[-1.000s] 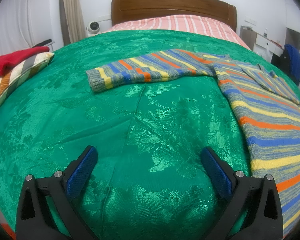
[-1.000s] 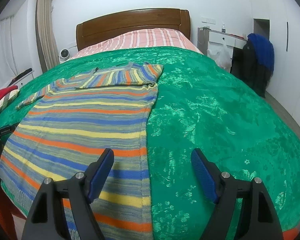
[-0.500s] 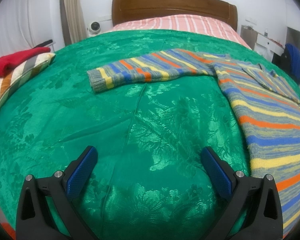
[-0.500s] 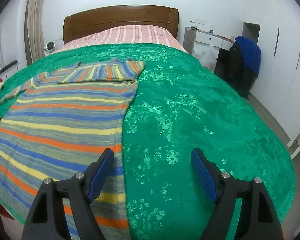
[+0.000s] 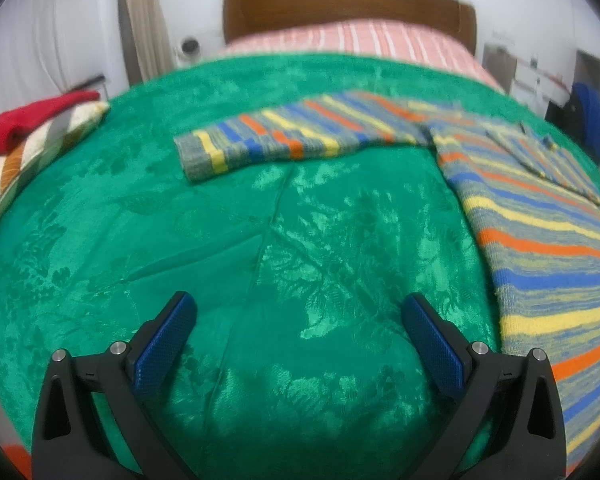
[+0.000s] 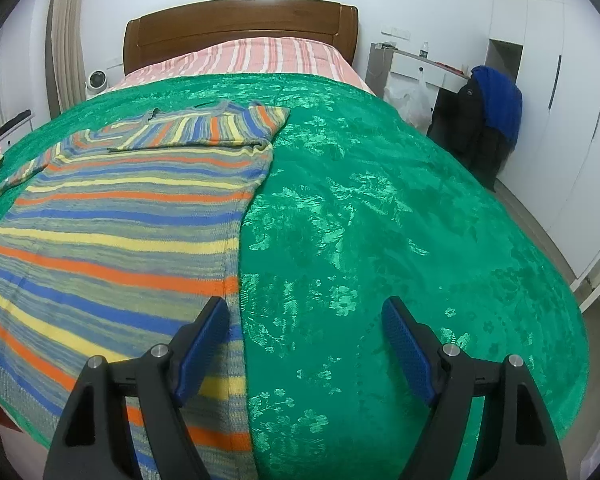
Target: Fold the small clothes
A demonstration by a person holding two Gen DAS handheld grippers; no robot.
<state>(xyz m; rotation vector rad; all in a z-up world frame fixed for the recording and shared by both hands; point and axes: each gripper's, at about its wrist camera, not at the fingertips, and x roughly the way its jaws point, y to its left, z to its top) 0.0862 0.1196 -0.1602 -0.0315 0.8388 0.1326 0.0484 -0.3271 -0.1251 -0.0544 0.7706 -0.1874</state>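
A striped knitted sweater point(image 6: 112, 224) in blue, orange, yellow and grey lies flat on the green bedspread point(image 6: 380, 208). Its right sleeve is folded across the chest point(image 6: 204, 128). Its left sleeve point(image 5: 284, 136) lies stretched out sideways in the left wrist view, with the body point(image 5: 540, 256) at the right. My left gripper point(image 5: 300, 320) is open and empty above bare bedspread, well short of the sleeve. My right gripper point(image 6: 304, 324) is open and empty over the sweater's right side edge near the hem.
A red garment point(image 5: 28, 120) lies on a striped pillow point(image 5: 40, 148) at the bed's left edge. A wooden headboard point(image 6: 240, 28) and pink striped bedding point(image 6: 260, 56) are at the far end. A white desk and a chair with a blue jacket point(image 6: 496, 108) stand right of the bed.
The right gripper has moved right and forward along the sweater's side edge. The left gripper has moved slightly closer to the sleeve. Both stay open.
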